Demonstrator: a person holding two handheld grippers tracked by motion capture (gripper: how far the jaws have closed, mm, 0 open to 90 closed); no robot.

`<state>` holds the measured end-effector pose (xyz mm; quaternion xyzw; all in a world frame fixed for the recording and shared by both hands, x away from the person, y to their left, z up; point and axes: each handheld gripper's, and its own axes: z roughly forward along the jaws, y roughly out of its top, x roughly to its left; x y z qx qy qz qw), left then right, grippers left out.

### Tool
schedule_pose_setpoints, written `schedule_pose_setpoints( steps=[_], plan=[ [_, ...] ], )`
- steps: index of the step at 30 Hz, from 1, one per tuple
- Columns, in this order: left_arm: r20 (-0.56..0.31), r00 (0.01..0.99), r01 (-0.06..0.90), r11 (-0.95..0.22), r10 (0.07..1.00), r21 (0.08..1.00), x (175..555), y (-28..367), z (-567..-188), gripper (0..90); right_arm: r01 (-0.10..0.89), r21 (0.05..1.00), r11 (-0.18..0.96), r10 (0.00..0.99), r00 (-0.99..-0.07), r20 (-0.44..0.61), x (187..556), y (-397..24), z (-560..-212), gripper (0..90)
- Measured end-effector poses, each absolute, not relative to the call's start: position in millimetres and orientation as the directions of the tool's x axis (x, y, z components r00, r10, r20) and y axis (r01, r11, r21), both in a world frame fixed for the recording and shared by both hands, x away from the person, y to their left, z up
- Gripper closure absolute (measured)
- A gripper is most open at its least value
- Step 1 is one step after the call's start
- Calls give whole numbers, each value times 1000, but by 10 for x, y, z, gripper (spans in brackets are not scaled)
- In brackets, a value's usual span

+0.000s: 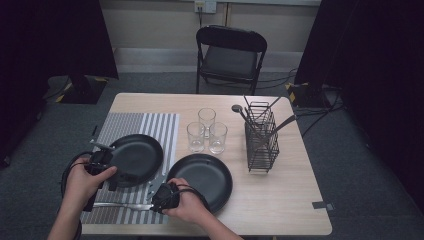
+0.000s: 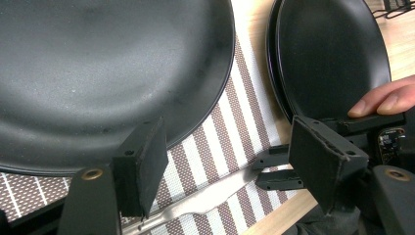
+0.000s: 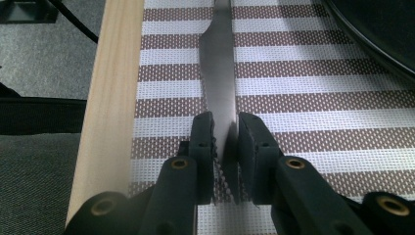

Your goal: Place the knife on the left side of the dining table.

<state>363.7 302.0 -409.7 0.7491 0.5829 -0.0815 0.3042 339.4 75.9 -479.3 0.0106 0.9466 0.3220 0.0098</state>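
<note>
A silver table knife [image 3: 219, 73] lies flat on the striped placemat [image 3: 303, 98], along the table's near edge [image 3: 115, 73]. My right gripper [image 3: 225, 156] straddles the knife's blade. A thin gap shows beside the blade, so the pads are not pressing on it. In the high view the right gripper [image 1: 159, 196] sits at the knife's [image 1: 120, 205] right end. My left gripper [image 2: 230, 171] stands wide open above the mat by the rim of the left black plate [image 2: 98, 73], with nothing gripped. In the high view the left gripper [image 1: 107, 172] hovers at that plate's [image 1: 137, 155] near-left rim.
A second black plate [image 1: 207, 175] sits right of the mat. Three drinking glasses [image 1: 206, 132] stand mid-table. A wire cutlery rack [image 1: 261, 142] with utensils stands to the right. A folding chair [image 1: 230, 55] is behind the table.
</note>
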Motion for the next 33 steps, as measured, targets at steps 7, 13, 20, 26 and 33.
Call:
schedule_pose_setpoints(
  steps=[7,13,20,26,33],
  plan=[
    [-481,307,923,-135,821,359,3637,3012,-4102,307,36,612,790,40,-999,7,3403,755,-4796,781],
    [-484,307,923,-132,820,361,3631,3019,-4096,306,47,614,788,44,-999,20,3413,753,-4796,782],
    [-481,310,923,-138,820,360,3636,3017,-4109,306,57,610,790,49,-998,31,3423,762,-4793,783],
    [-478,306,925,-137,823,355,3634,3002,-4110,306,64,616,785,49,-998,40,3435,752,-4799,782],
    [-481,306,924,-136,822,357,3633,3004,-4112,306,69,617,784,60,-998,35,3417,757,-4797,783]
  ],
)
